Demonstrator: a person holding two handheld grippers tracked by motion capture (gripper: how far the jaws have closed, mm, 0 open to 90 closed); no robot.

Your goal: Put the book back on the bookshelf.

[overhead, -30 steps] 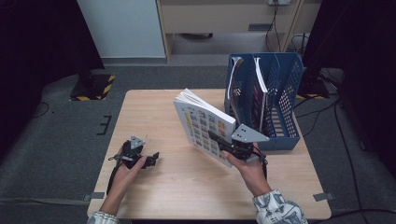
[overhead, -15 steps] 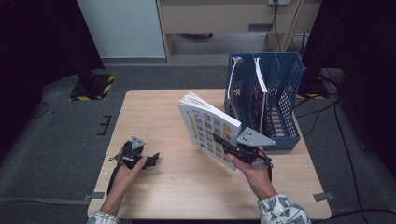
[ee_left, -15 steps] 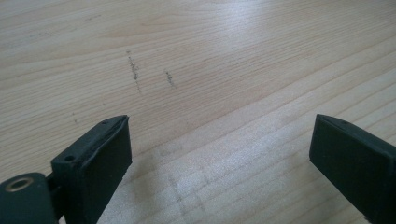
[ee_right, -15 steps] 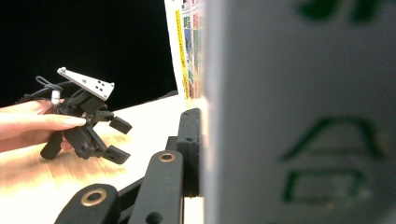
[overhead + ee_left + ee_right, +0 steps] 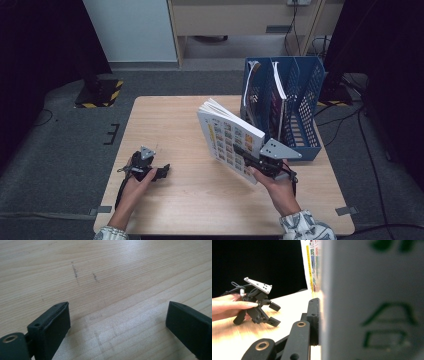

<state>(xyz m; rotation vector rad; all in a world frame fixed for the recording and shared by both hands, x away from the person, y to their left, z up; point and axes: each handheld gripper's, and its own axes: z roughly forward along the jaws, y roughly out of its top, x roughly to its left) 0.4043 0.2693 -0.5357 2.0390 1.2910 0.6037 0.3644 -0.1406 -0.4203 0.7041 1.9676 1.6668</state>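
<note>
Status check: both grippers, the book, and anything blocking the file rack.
Right gripper clamped on the book, held upright beside the blue file rack. Left gripper open, empty, low over the table. Rack's near slots already hold books.

Open tabletop (image 5: 170, 120) across the left and middle, bare wood right up to the far edge. Left gripper (image 5: 159, 172) sits low near the front left, jaws spread, only bare wood between them. Blue file rack (image 5: 306, 142) blocks the far right corner; two of its slots hold books, the right-hand slot looks free. The catalogue (image 5: 227, 137) clamped in the right gripper (image 5: 239, 150) stands tilted just left of the rack, touching or nearly so; little room between them.
</note>
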